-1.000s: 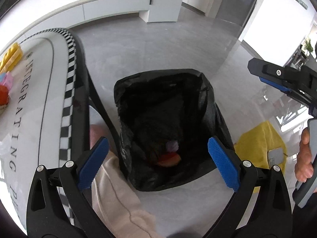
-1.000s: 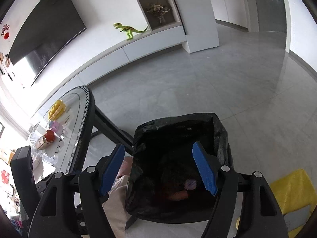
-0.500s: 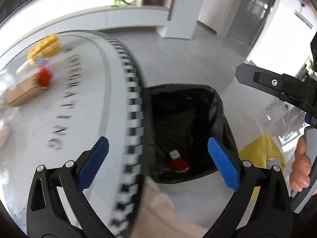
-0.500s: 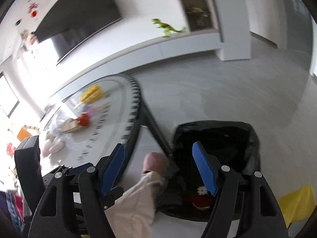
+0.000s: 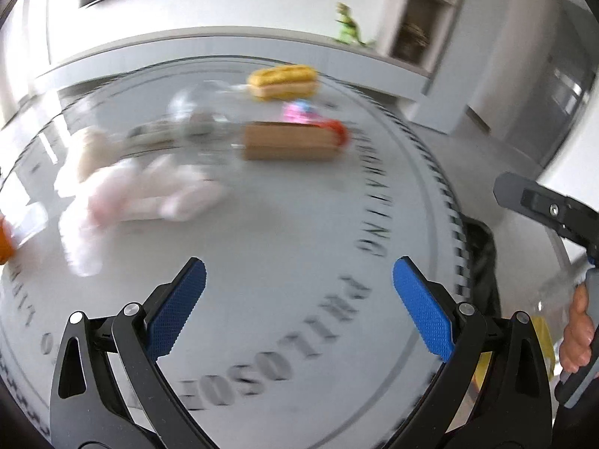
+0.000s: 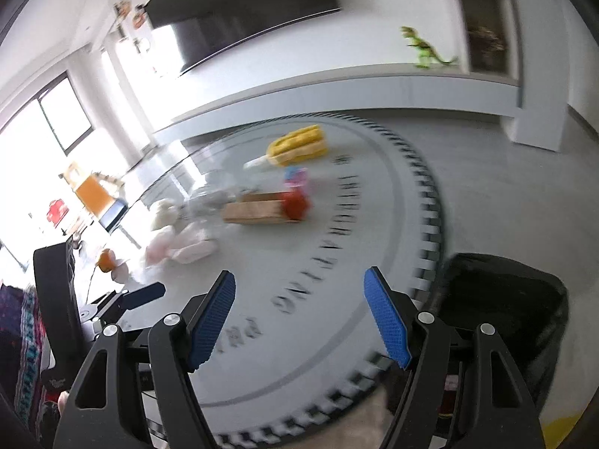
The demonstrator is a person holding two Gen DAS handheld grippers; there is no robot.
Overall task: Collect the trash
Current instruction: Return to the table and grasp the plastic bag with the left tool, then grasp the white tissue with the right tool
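Note:
My left gripper (image 5: pixel 299 299) is open and empty above the round grey table (image 5: pixel 284 232). My right gripper (image 6: pixel 299 318) is open and empty above the table's near edge (image 6: pixel 337 262). Blurred items lie on the table: a brown cardboard box (image 5: pixel 288 145) (image 6: pixel 254 209), a red piece (image 5: pixel 337 131) (image 6: pixel 295 204), a yellow foam ice-lolly (image 5: pixel 282 81) (image 6: pixel 299 146), a pink wrapper (image 5: pixel 299 111) (image 6: pixel 295 177), crumpled white-pink tissue (image 5: pixel 149 191) (image 6: pixel 179 243) and clear plastic (image 5: pixel 194 112). The black-lined trash bin (image 6: pixel 501 310) stands on the floor right of the table; it also shows in the left wrist view (image 5: pixel 481 262).
An orange object (image 6: pixel 106 260) sits at the table's far left. A green toy dinosaur (image 6: pixel 426 48) stands on the white wall shelf. A yellow cloth (image 6: pixel 561 426) lies on the floor beside the bin. The right gripper's body (image 5: pixel 554 217) shows at the left view's right edge.
Both grippers have swung left and up, from over the trash bin to over the table. The bin has slid to the right edge of both views. Both stay open.

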